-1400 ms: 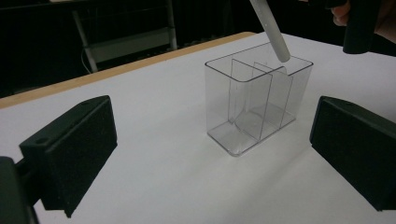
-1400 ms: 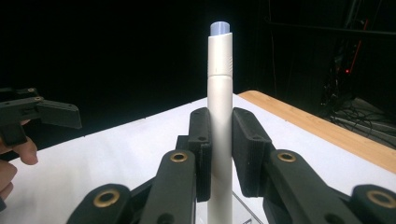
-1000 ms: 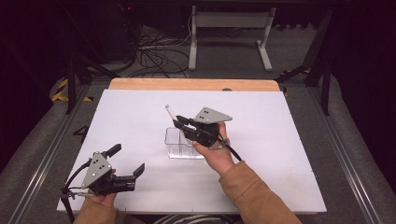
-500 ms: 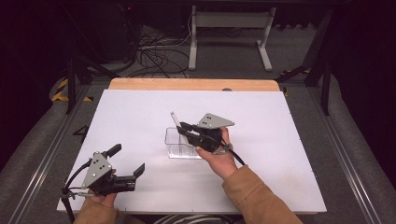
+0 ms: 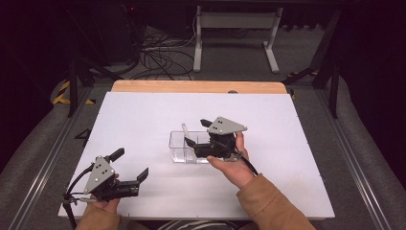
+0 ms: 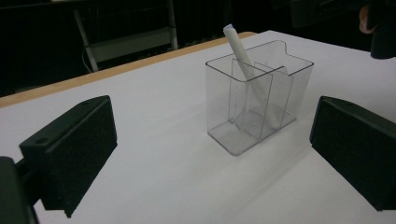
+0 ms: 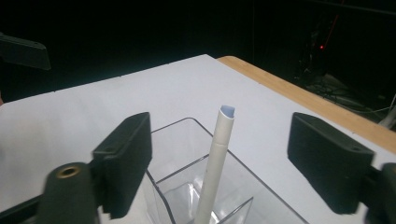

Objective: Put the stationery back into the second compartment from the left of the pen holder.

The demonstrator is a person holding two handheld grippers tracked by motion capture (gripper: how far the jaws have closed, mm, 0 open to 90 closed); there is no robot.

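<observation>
A clear plastic organiser (image 5: 184,149) with inner dividers stands mid-table. A white pen (image 5: 184,130) leans upright in one of its compartments. My right gripper (image 5: 197,133) hovers just over the organiser; its jaws have just been opening. In the right gripper view the pen (image 7: 218,149) rises between the wide-apart pads of the right gripper (image 7: 226,161) without touching either, above the organiser (image 7: 175,186). My left gripper (image 5: 130,164) rests open and holding nothing at the near left corner. In the left gripper view the left gripper (image 6: 212,151) faces the organiser (image 6: 259,107) and the pen (image 6: 237,46).
The white tabletop (image 5: 297,143) has a wooden strip (image 5: 196,86) along its far edge. Beyond it, cables and a metal stand (image 5: 234,28) lie on the dark floor. Grey rails run along both sides of the table.
The right gripper carried the pen down into the organiser and let it go. Its jaws went from shut on the pen to open. The left gripper stayed still.
</observation>
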